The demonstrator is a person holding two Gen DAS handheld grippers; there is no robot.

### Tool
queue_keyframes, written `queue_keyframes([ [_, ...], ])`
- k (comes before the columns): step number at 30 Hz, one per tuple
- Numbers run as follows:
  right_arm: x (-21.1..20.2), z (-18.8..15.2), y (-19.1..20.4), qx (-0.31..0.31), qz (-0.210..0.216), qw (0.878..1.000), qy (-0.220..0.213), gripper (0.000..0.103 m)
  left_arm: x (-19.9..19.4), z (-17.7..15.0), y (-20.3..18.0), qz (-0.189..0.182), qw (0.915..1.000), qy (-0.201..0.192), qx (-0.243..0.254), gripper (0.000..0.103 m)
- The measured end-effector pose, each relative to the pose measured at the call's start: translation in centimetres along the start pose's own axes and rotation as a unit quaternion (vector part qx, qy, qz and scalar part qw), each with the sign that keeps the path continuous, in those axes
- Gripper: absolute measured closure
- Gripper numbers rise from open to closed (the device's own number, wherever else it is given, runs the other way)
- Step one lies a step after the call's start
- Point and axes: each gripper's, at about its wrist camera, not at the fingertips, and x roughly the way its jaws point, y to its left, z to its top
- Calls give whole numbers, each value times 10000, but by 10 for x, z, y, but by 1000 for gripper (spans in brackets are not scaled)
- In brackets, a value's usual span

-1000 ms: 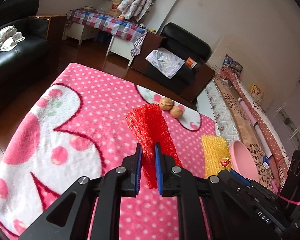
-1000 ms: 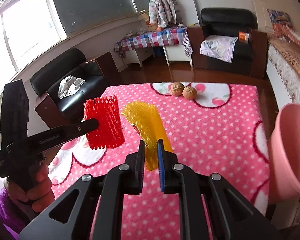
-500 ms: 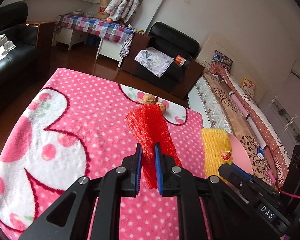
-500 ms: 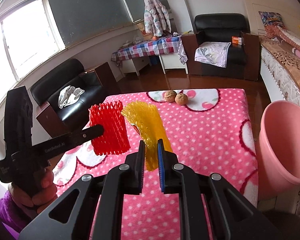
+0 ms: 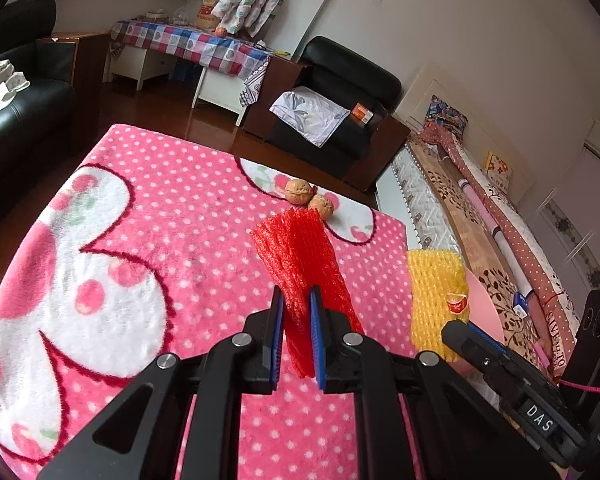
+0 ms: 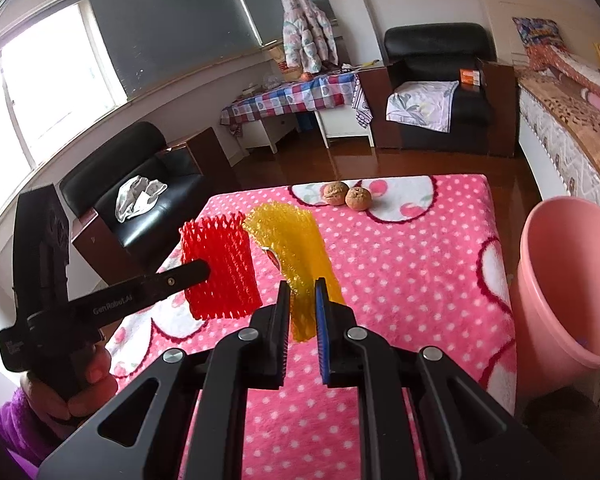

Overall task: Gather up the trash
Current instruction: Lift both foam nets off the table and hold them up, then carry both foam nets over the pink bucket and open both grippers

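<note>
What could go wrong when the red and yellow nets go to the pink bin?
1. The red foam net and yellow foam net are pinched at their lower ends only, so either might slip free.
2. The pink bin stands past the table's edge; a drop short of it would likely reach the floor.

We find two pieces of trash, both foam fruit-net sleeves. The red net sleeve point(image 5: 300, 264) is a ribbed mesh tube, flattened where it is pinched near its lower end; it stands roughly upright, clear of the pink dotted blanket point(image 5: 180, 208), its open top fanning wider. The yellow net sleeve point(image 6: 296, 248) has the same mesh, is likewise pinched low and lifted, and leans back and to the left; a small sticker point(image 5: 457, 303) sits on it. The two sleeves hang just beside each other. The pink bin point(image 6: 572, 280) stands upright at the blanket's right edge, its mouth open.
</note>
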Motion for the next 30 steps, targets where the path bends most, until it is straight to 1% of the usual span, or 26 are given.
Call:
queue_keyframes([
  [5,-1,-2,-1,22,-57,10000,-6,91,2,-1,2,-55,10000,38,-26,92],
  [15,-3,-2,0,-6,-93,9999,-40,91,-1,-1,-3,-143,9998,-20,142,92],
  [20,-10,0,-6,77,-149,9998,-119,91,1,-1,-13,-218,9995,-12,221,92],
  [30,-25,1,-23,241,-271,9988,-338,91,0,-1,-45,-403,9972,-45,626,92],
])
